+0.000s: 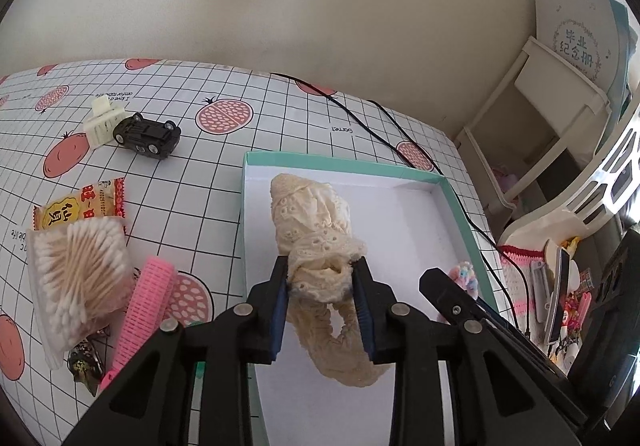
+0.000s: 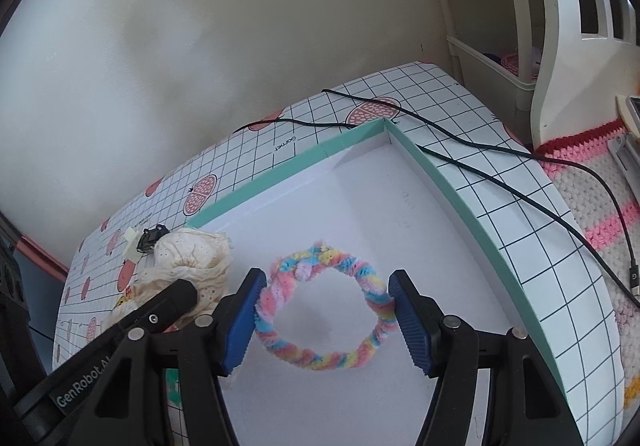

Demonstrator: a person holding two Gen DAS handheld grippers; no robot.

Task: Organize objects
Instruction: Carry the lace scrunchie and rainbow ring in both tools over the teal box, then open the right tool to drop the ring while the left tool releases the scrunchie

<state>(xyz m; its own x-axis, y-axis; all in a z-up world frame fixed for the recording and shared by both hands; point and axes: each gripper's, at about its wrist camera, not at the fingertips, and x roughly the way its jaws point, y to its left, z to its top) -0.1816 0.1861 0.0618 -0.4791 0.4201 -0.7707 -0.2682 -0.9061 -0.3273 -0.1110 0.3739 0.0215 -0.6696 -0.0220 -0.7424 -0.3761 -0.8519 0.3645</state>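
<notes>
The left gripper (image 1: 322,296) pinches a cream lace scrunchie (image 1: 316,246) between its blue pads, holding it above the white inside of an open teal-edged box (image 1: 256,162). The right gripper (image 2: 326,316) holds a pastel fuzzy ring (image 2: 362,278) stretched between its two pads, over the same box; whether the ring touches the box floor is hard to tell. The box sits on a table covered by a grid-and-pomegranate cloth (image 1: 280,114). Left of the box lie a pink hair roller (image 1: 146,306), a bag of cotton swabs (image 1: 78,270), a snack packet (image 1: 80,206), a black toy car (image 1: 146,135) and a cream hair claw (image 1: 103,122). A black cable (image 2: 500,166) crosses the cloth behind the box.
</notes>
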